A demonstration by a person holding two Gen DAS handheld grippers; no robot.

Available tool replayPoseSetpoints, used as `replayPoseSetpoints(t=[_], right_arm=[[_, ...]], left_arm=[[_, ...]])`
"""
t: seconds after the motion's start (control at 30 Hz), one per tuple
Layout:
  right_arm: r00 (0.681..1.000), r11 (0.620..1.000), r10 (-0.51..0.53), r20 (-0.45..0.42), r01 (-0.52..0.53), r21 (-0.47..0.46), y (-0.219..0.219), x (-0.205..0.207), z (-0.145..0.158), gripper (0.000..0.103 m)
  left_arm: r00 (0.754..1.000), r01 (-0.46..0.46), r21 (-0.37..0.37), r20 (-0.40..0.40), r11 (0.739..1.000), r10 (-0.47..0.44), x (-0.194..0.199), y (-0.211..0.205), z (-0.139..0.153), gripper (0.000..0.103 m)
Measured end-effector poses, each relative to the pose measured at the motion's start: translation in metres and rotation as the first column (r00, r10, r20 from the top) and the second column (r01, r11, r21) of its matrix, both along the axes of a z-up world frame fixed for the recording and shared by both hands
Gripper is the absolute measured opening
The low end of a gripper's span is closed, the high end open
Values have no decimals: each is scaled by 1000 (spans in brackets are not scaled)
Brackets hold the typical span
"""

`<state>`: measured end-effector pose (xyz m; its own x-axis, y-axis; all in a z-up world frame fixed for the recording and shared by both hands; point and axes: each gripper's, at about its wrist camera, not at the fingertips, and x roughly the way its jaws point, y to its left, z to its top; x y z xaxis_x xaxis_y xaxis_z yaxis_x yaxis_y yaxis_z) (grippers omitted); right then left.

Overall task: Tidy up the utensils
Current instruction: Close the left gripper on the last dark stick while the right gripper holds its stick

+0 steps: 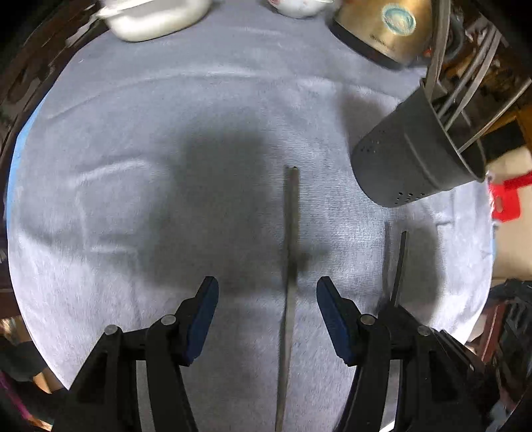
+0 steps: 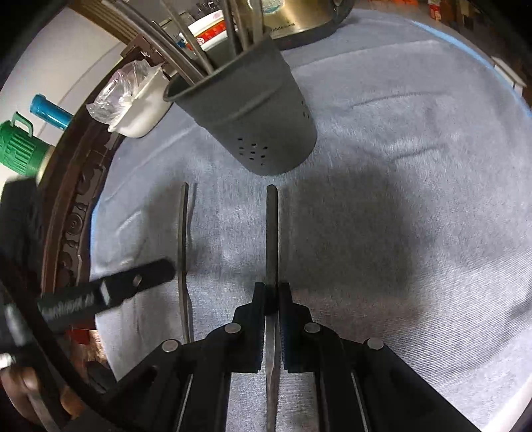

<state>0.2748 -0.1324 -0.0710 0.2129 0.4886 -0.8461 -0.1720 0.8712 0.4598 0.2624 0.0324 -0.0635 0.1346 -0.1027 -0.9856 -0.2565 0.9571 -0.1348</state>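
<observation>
The right hand-held gripper is clenched on a slim metal utensil handle, its 2 blue-faced pads pressed flat against the shaft, which runs out ahead of the fingertips and back beneath the gripper body. The handle's free end points toward a dark grey perforated utensil holder standing on the pale blue cloth that covers the worktop. Several utensil handles already stand in that holder, leaning against its rim. To the left of the held piece, a second slim utensil lies flat on the cloth, roughly parallel to it and apart from it.

The left hand-held gripper is released, pointing down at the cloth with its jaws standing wide. A long thin utensil lies between the 2 pads, touched by neither. In this view the grey holder sits at upper right, and the other gripper's utensil tip shows just right of the left gripper's pad.

Farther off stand a brass-coloured kettle and a white dish at the cloth's far edge.
</observation>
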Motion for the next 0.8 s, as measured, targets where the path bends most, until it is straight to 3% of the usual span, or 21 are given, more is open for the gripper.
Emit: replayPoseSetpoints(t=[0.03, 0.13, 0.2, 0.23, 0.33, 0.53, 0.8], right_arm=[[1000, 1000, 0, -2, 0, 11, -1, 0, -1, 8], [1000, 1000, 1, -2, -1, 31, -11, -2, 0, 8], [1000, 999, 3, -3, -2, 43, -17, -3, 0, 8], [1000, 999, 3, -4, -3, 46, -18, -4, 1, 8], [1000, 999, 8, -5, -8, 51, -19, -4, 0, 8], [1000, 999, 19, -3, -19, 34, -18, -2, 3, 8], [992, 994, 90, -85, -95, -51, -8, 2, 0, 8]], left_arm=[[1000, -1, 5, -27, 1000, 1, 4, -2, -5, 51], [999, -11, 12, -52, 1000, 12, 18, -6, -10, 41], [997, -7, 18, -70, 1000, 8, 22, -8, -12, 21], [997, 7, 21, -76, 1000, -5, 23, -10, -13, 7], [996, 32, -28, -82, 999, -34, 26, -11, -13, 6], [990, 120, -26, -73, 992, -121, 14, -4, 0, 6], [968, 187, -14, -167, 982, -186, -8, 8, -16, 6]])
